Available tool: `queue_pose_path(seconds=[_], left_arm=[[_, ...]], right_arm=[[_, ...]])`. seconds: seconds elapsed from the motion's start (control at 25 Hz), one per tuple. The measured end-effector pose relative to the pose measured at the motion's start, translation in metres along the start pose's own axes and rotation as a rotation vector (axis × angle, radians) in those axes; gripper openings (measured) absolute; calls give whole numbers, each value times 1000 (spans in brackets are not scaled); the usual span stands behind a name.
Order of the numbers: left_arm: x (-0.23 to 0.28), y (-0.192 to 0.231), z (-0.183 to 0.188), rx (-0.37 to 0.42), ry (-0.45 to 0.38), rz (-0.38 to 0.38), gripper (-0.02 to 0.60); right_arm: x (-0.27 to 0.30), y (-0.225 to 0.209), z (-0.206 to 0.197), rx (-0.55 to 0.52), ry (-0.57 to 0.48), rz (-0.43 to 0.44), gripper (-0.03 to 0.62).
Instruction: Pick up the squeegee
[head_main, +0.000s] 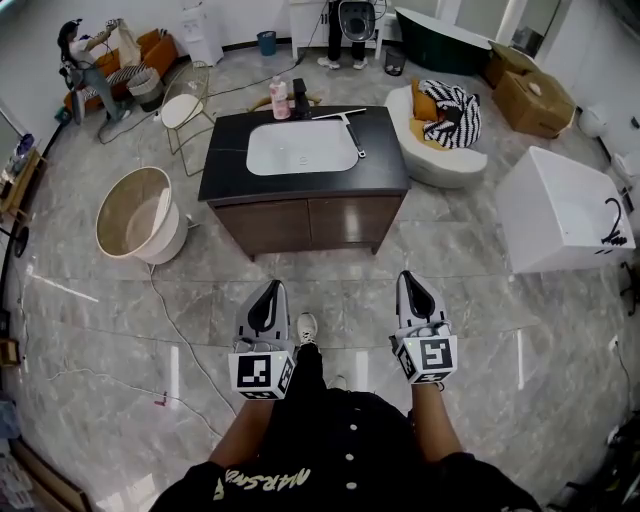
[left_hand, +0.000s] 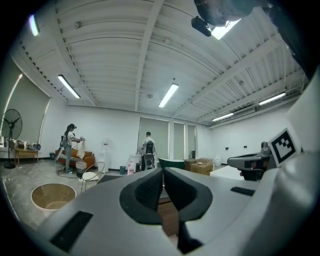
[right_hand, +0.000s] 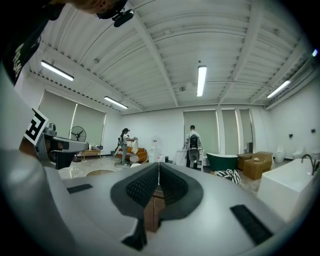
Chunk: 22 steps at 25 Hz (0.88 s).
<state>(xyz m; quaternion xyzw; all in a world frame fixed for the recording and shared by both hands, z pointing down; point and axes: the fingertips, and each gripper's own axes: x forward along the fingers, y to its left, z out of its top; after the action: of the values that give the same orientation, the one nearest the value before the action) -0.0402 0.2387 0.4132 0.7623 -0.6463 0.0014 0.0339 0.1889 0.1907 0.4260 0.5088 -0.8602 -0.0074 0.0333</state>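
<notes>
The squeegee (head_main: 345, 125), a silver bar with a thin handle, lies on the black counter (head_main: 225, 165) at the right rear of the white basin, in the head view. Both grippers hang over the floor well short of the vanity. My left gripper (head_main: 268, 292) is shut with nothing between its jaws, and its tips (left_hand: 162, 172) point level at the cabinet. My right gripper (head_main: 412, 280) is likewise shut and empty, jaw tips (right_hand: 159, 167) meeting. The squeegee does not show in either gripper view.
A pink bottle (head_main: 279, 98) and a dark item stand at the counter's back edge. A round tub (head_main: 140, 215) sits left of the vanity, a white bathtub (head_main: 560, 210) and a seat with striped cloth (head_main: 445, 115) to the right. A cable (head_main: 175, 320) crosses the floor. People stand far back.
</notes>
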Motion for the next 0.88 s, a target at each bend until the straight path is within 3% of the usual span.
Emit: queue_pose_path(seconds=[0.88], left_arm=[[185,84,14,12,19,-34,18]], right_arm=[[186,-50,9,8,28,-52,-3]])
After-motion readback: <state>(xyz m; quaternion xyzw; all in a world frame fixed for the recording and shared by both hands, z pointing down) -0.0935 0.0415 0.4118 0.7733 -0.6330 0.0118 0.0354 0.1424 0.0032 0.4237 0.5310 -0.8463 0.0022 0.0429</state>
